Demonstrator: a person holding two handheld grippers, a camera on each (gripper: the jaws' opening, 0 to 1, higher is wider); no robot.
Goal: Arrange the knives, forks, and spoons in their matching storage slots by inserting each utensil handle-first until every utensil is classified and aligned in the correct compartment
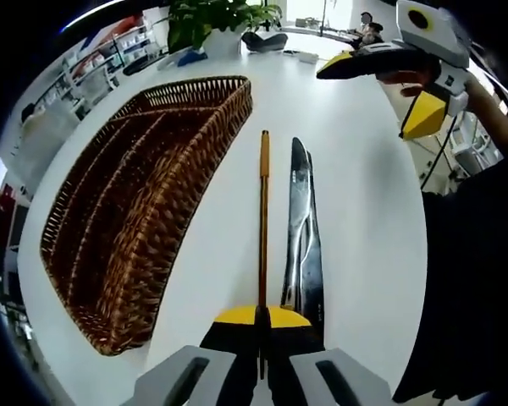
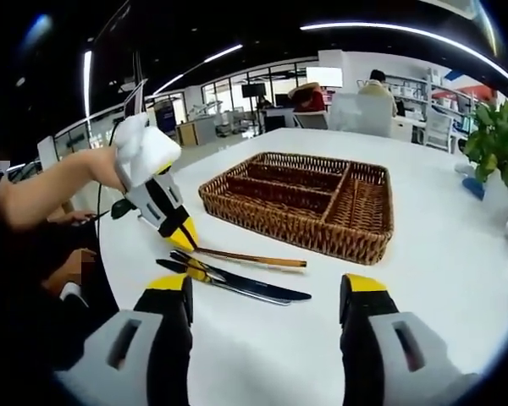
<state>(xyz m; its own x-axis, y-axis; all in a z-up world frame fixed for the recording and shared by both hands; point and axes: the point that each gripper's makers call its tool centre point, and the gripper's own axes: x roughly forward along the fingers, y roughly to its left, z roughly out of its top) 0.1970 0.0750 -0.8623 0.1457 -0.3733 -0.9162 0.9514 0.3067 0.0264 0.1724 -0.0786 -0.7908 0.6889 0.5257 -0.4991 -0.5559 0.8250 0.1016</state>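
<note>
The left gripper (image 1: 260,334) rises from the bottom centre of the left gripper view with its yellow-tipped jaws clenched on the near end of a slim brown wooden-handled utensil (image 1: 263,228). This utensil runs from the jaws straight up the middle of the frame; its working end is hidden between the jaws, so its type cannot be told. In the right gripper view the left gripper (image 2: 183,238) enters from the left of the frame, held by a person's hand (image 2: 110,169), and pinches the same brown utensil (image 2: 254,258) at its left end, the shaft lying nearly level just above the tabletop.

A dark glossy metal knife (image 1: 303,245) lies flat on the white round table (image 1: 364,211), just beside the brown utensil on its right in the left gripper view. In the right gripper view the knife (image 2: 254,289) sits at lower centre, just below the brown utensil.

A rectangular brown wicker storage basket with divided slots (image 1: 144,211) occupies the left half of the left gripper view, well apart from both utensils. In the right gripper view the basket (image 2: 305,199) stands at centre, beyond the utensils, with three long slots and one cross slot visible.

The right gripper (image 2: 267,300) rises from the bottom of the right gripper view with its jaws released, spread wide and grasping nothing. In the left gripper view it (image 1: 381,85) hovers at upper right above the table.

A green potted plant (image 1: 224,21) stands at the table's far edge, top centre of the left gripper view
</note>
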